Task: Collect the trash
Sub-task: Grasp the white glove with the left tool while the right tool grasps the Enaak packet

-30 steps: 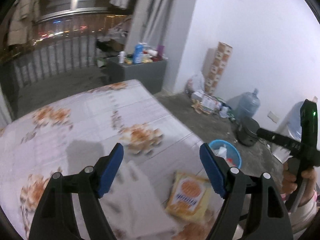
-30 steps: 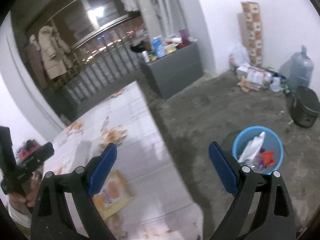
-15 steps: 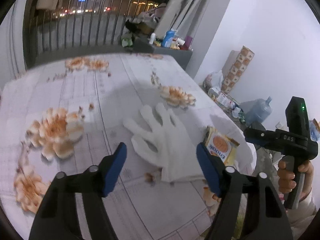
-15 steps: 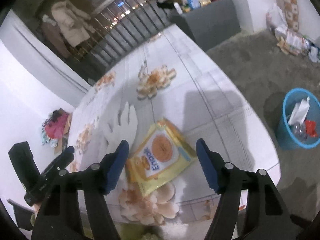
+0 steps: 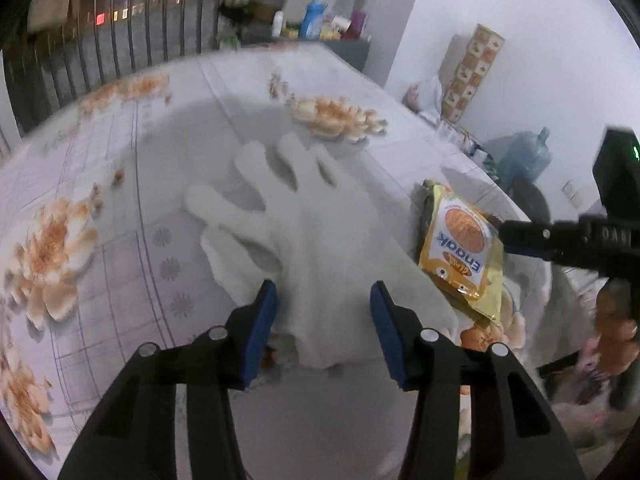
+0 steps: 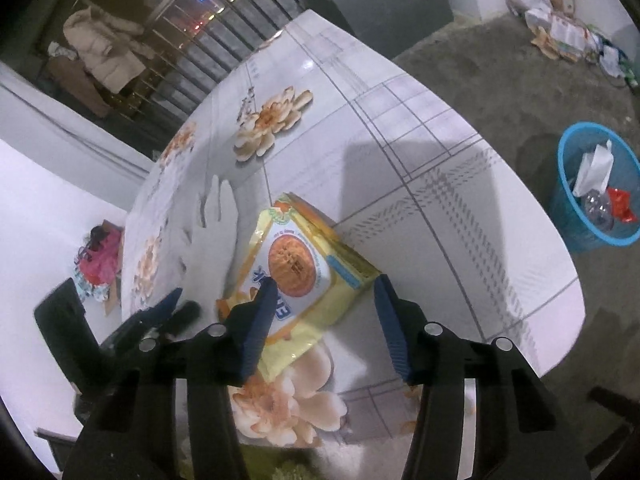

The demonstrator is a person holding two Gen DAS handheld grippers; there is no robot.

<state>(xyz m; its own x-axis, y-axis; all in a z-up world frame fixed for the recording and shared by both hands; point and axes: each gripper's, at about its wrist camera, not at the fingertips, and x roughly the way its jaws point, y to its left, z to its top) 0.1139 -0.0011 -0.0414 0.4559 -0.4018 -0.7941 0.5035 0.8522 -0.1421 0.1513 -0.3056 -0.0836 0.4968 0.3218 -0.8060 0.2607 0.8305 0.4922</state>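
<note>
The left tool (image 5: 323, 300) hangs over the cuff end of a white glove (image 5: 308, 236) lying flat on the flowered counter (image 5: 120, 208); its jaws have just been closing, with the glove between the blue pads, though contact is unclear. Just beside the glove lies a yellow snack pack (image 6: 298, 268). The right tool (image 6: 324, 300), likewise narrowing, straddles the pack's near corner without visibly pinching it. A blue bin (image 6: 596, 196) (already holding rubbish) stands on the floor.

left hand-held gripper (image 5: 323, 300) half-closed, right hand-held gripper (image 6: 325, 295) likewise
</note>
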